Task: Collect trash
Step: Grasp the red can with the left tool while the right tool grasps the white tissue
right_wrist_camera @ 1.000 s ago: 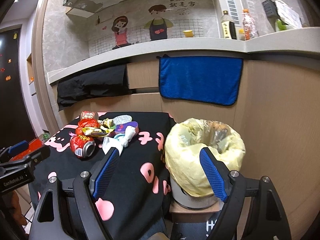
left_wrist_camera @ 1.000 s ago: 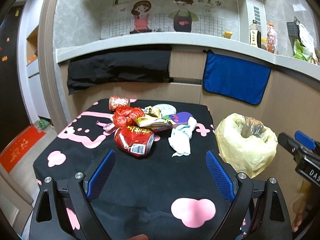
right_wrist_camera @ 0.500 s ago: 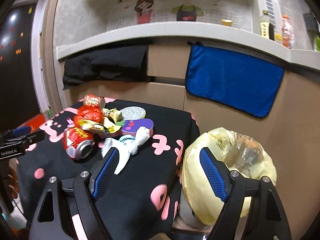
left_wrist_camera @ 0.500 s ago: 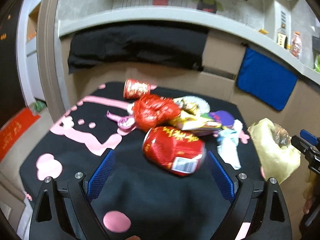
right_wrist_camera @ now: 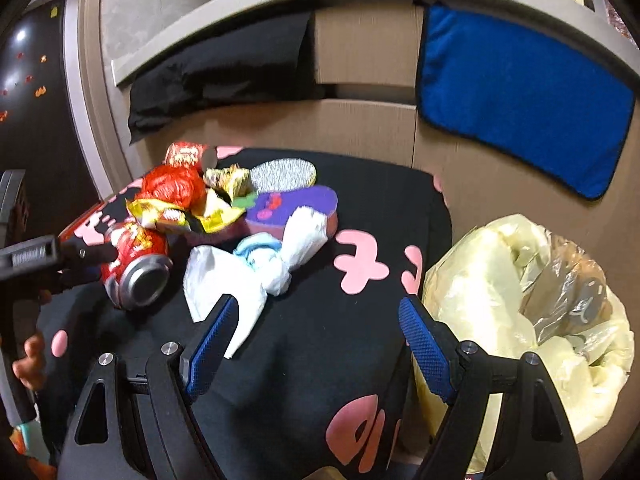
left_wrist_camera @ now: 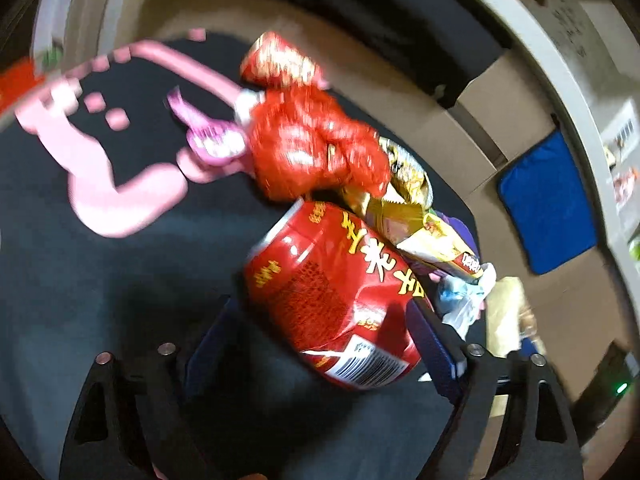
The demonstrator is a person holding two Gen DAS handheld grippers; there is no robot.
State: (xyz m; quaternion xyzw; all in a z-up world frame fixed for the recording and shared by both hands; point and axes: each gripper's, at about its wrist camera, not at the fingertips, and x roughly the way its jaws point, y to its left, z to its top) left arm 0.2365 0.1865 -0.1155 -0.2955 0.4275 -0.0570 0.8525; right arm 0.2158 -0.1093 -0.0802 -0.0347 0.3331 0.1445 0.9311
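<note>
Left gripper [left_wrist_camera: 320, 340] closing around a dented red can [left_wrist_camera: 332, 292] on the black tablecloth [left_wrist_camera: 120, 280]

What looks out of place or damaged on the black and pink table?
The big red drink can lies tipped on its side, its wall dented, among crumpled wrappers and a wadded white tissue. The closing left gripper straddles it.

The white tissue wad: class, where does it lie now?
In the right wrist view the white tissue wad lies on the table centre-left, between the red can and the yellow-lined bin.
</note>
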